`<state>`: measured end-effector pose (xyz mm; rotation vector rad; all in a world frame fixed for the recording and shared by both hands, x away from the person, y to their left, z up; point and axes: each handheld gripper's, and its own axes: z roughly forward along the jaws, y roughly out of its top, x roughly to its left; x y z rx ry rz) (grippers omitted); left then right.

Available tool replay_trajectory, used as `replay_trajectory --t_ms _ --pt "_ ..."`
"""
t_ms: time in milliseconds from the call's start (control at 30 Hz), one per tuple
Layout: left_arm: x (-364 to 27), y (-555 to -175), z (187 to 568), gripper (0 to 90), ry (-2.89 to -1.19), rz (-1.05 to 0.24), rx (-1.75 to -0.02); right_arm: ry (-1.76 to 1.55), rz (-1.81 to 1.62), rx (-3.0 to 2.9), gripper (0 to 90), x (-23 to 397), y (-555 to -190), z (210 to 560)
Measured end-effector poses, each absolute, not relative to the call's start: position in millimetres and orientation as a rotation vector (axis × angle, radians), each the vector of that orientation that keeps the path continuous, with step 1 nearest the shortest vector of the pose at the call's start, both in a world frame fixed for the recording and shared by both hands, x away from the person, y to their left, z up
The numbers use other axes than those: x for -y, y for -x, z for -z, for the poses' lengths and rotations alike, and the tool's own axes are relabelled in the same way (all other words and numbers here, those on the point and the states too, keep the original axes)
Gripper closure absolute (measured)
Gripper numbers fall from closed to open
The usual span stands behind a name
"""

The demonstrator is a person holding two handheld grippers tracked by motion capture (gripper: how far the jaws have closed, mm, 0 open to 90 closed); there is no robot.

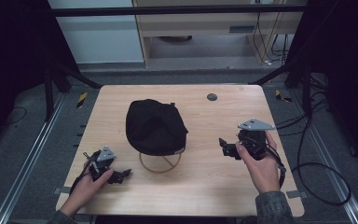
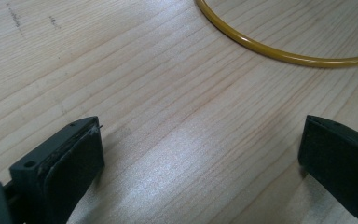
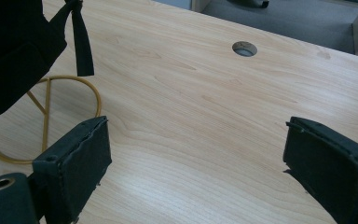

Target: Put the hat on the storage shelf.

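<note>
Two grippers rest low over the wooden table (image 1: 200, 182), one at each side of a black cap (image 1: 154, 126). That cap sits on a yellow wire stand (image 1: 160, 164) near the table's middle — its strap hangs free in the right gripper view. Left gripper (image 1: 121, 175): jaws spread wide, nothing between them, stand ring just ahead. Right gripper (image 1: 227, 148): jaws likewise apart — bare wood between, pointing toward the cap.
</note>
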<state>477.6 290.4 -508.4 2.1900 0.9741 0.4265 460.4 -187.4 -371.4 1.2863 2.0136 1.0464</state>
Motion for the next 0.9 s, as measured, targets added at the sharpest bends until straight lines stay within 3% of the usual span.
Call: replay_trajectory --t_ms 900 --pt "-290.4 -477.3 508.4 0.0 -2.189 -0.428 -0.975 -1.287 -0.994 -2.083 9.0 166.0 -464.4 424.4"
